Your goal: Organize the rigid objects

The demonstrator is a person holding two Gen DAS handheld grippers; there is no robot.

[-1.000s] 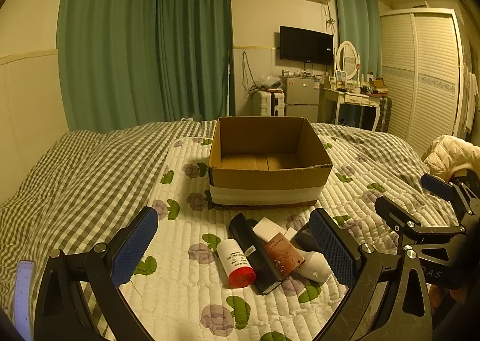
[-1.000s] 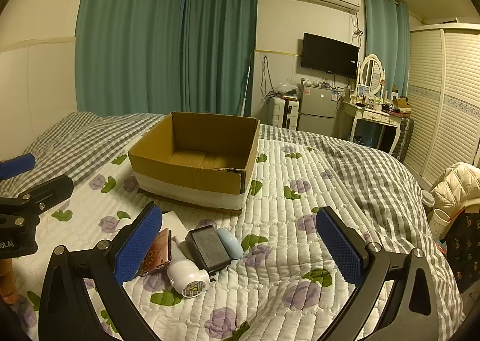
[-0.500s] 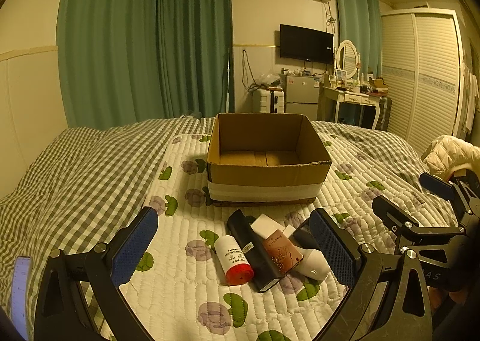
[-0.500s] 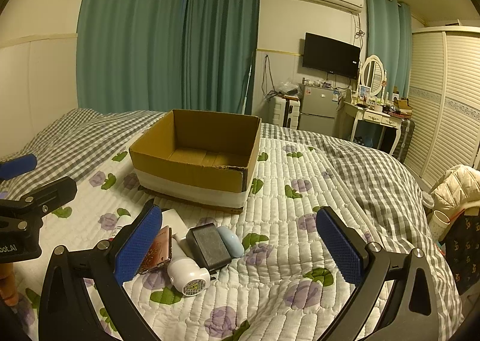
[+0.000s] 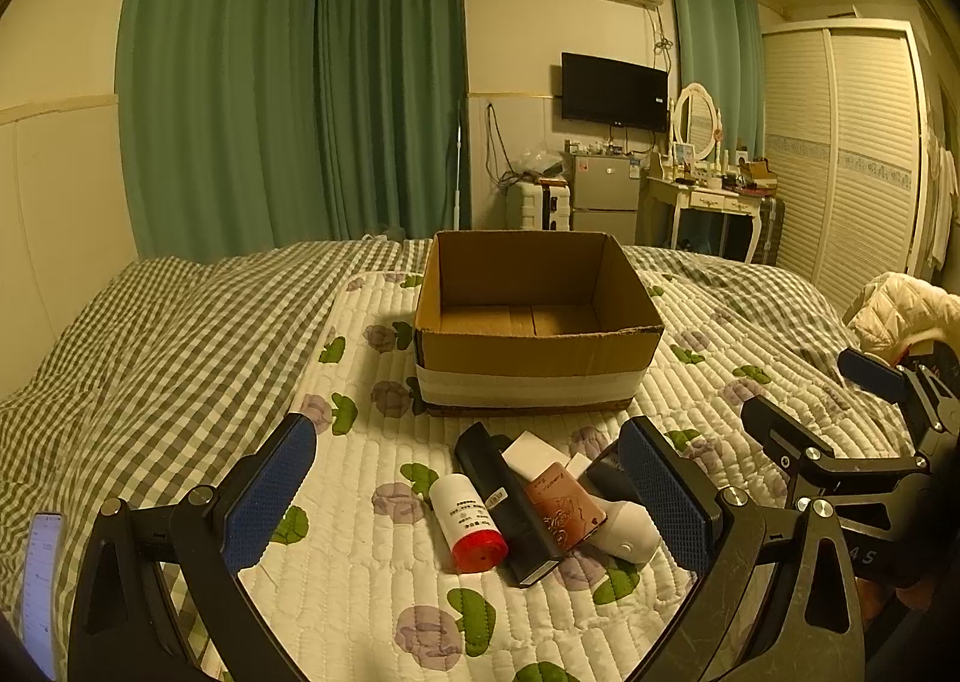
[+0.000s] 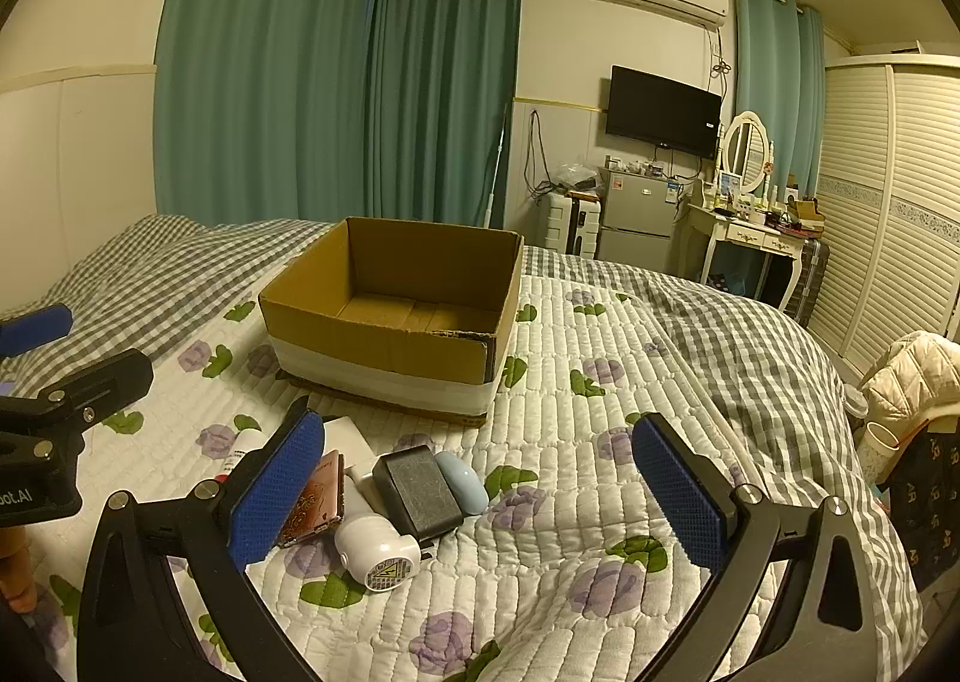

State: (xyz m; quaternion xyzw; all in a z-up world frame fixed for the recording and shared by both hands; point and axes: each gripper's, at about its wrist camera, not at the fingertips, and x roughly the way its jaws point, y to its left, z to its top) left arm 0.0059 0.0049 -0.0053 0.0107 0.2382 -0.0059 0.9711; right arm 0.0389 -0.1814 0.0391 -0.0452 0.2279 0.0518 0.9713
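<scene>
An open, empty cardboard box (image 5: pixel 534 358) stands on the quilted bed; it also shows in the right wrist view (image 6: pixel 390 346). In front of it lies a pile: a white bottle with a red cap (image 5: pixel 467 520), a long black case (image 5: pixel 504 508), a brown patterned card case (image 5: pixel 564 505), a white device (image 5: pixel 627 526) and a white flat box (image 5: pixel 534 454). The right wrist view adds a dark grey block (image 6: pixel 418 490) and a pale blue oval (image 6: pixel 462 481). My left gripper (image 5: pixel 468 502) is open above the pile. My right gripper (image 6: pixel 480 493) is open to the pile's right.
A phone (image 5: pixel 39 580) lies at the bed's left edge. A cream jacket (image 6: pixel 912 376) and a paper cup (image 6: pixel 879 445) sit beside the bed on the right. A dressing table (image 6: pixel 750 238), small fridge (image 6: pixel 636 220) and wardrobe (image 6: pixel 900 202) stand beyond.
Both grippers have drifted only slightly; the view sits a touch lower on the pile. Nothing was picked up or moved.
</scene>
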